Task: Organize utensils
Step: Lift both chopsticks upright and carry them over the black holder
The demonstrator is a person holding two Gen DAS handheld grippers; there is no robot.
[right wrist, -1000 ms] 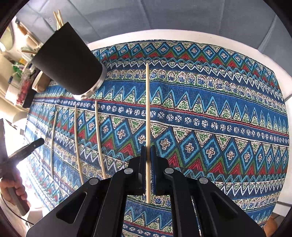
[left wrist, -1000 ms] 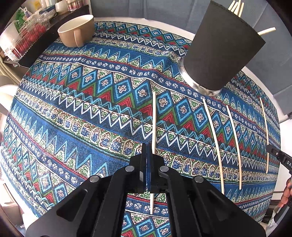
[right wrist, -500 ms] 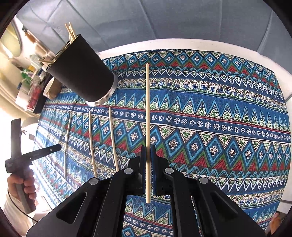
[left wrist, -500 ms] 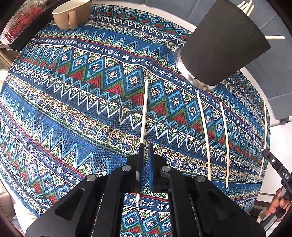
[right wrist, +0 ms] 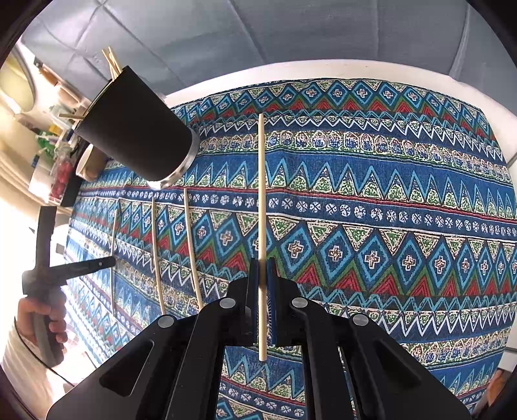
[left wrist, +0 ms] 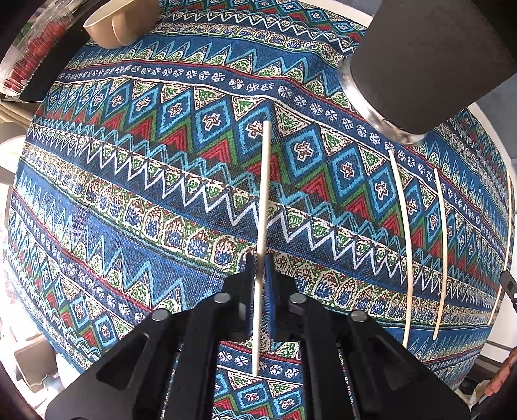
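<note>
The left gripper [left wrist: 258, 278] points straight down at the patterned tablecloth [left wrist: 135, 181], its jaws closed to a thin slit on a pale chopstick [left wrist: 263, 206] that runs between the pads and out past both ends. Whether this stick still rests on the cloth or is lifted clear cannot be told.

The right gripper [right wrist: 262, 278] is likewise clamped nearly shut on a second chopstick [right wrist: 261, 194], held slanting above the cloth, clear of it.

The black cup [right wrist: 135, 129] stands near the far edge of the table, toward its left corner in the right wrist view, with several sticks [right wrist: 111, 63] rising from its mouth. Three loose chopsticks [left wrist: 402, 232] lie side by side on the cloth just in front of the cup, between the two grippers. A beige mug [left wrist: 119, 19] sits at the table's far left edge.
</note>
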